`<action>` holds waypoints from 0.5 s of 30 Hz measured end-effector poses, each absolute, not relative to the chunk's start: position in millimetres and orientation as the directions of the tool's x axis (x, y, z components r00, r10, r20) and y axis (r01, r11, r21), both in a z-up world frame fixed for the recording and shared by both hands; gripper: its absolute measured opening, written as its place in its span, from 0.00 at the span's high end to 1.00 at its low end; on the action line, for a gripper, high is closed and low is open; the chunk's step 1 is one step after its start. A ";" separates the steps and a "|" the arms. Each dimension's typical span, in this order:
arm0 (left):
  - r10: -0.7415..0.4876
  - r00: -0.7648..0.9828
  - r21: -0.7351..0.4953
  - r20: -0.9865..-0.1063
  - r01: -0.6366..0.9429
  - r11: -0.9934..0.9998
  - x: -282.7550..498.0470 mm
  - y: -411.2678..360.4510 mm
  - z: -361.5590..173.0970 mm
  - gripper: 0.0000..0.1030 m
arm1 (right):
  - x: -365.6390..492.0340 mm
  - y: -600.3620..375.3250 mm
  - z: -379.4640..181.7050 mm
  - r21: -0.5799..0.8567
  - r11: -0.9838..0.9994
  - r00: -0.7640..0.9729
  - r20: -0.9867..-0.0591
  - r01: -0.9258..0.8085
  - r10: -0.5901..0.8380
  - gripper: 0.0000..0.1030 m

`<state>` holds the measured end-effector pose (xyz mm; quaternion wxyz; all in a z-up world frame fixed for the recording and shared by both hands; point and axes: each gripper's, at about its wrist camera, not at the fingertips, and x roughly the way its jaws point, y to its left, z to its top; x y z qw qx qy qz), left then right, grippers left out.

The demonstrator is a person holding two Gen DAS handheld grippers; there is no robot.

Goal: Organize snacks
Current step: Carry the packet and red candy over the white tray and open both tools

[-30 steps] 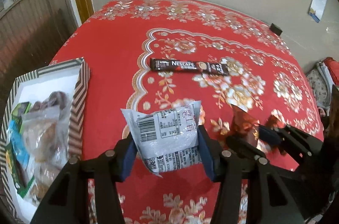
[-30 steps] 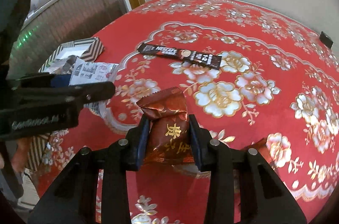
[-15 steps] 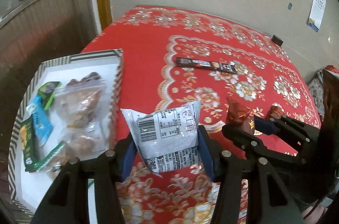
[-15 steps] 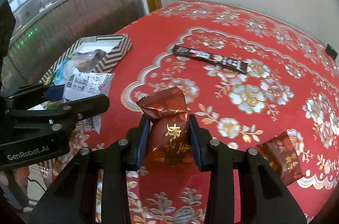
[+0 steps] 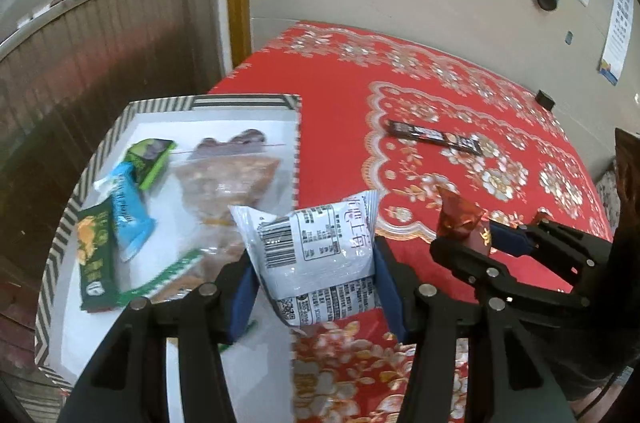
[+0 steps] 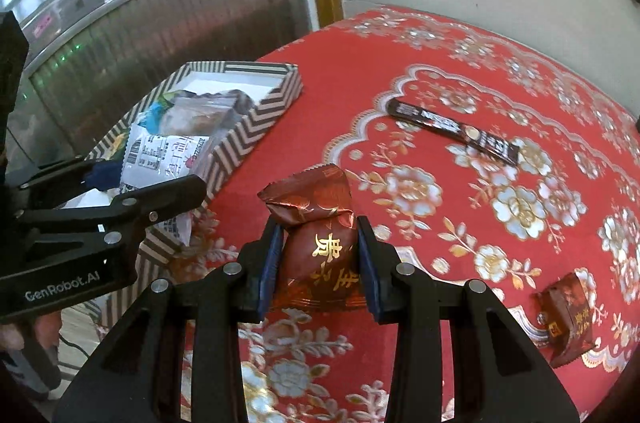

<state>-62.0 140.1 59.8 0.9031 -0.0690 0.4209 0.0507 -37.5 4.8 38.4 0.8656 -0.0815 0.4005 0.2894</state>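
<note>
Snacks are being carried toward the striped box [image 5: 297, 143] at the table's left edge: over the past second the white packet [image 5: 316, 259], clamped in the left gripper [image 5: 314, 287], has been brought over the box's near corner, and the red packet [image 6: 320, 247], pinched in the right gripper [image 6: 318, 263], trails beside it. Release into the box seems imminent. A coffee stick [image 6: 452, 131] and another red packet [image 6: 568, 315] are left on the red floral tablecloth [image 6: 460, 63]; a beige wall and ribbed shutter are seen behind.
</note>
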 end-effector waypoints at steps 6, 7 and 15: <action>0.068 0.646 -0.085 -0.760 -0.203 0.976 -67.4 166.1 62.1 0.46 | -39.5 26.1 41.9 0.079 0.797 0.497 -0.743 -0.599 0.447 0.66; 0.074 0.647 -0.085 -0.759 -0.211 0.974 -68.1 170.2 62.5 0.46 | -40.0 29.9 42.3 0.077 0.793 0.495 -0.744 -0.604 0.449 0.66; 0.115 0.646 -0.085 -0.754 -0.270 0.959 -74.6 201.5 63.9 0.46 | -43.8 62.1 47.1 0.050 0.758 0.479 -0.747 -0.650 0.460 0.66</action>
